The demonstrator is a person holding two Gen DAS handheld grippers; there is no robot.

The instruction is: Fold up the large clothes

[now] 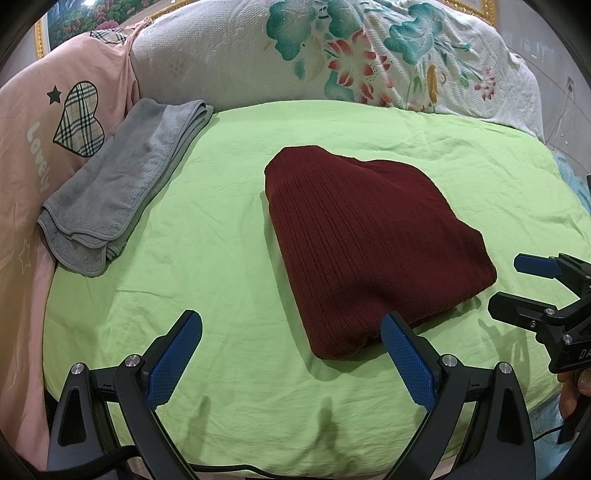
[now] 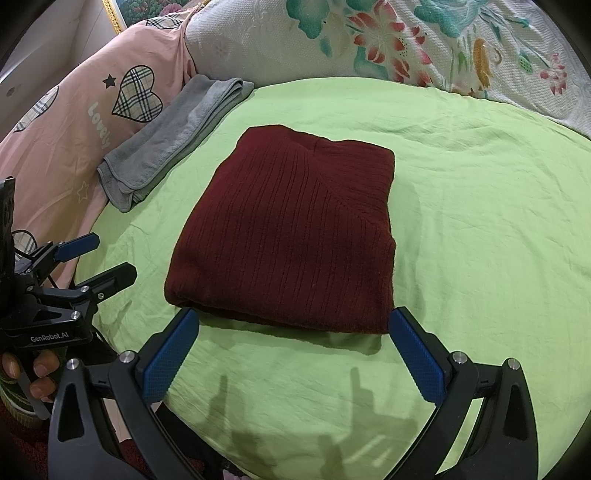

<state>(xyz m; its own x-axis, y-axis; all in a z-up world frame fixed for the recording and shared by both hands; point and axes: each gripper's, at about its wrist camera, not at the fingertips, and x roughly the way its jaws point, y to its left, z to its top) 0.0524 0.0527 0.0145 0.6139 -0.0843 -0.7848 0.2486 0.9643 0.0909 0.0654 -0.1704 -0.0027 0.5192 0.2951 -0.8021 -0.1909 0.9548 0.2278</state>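
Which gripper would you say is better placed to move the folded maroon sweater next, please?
Probably the right gripper: it is open with the maroon sweater's near edge centred between its fingers. The left gripper, also open, sits beside it.

A home bedroom: green bedsheet (image 1: 221, 206), floral pillow (image 1: 332, 55), pink quilt (image 1: 44, 122), framed picture (image 1: 92, 18).

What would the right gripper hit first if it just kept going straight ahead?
Most likely the folded dark red sweater: the open right gripper points at its near edge, with only green sheet between. Its height above the bed is unclear.
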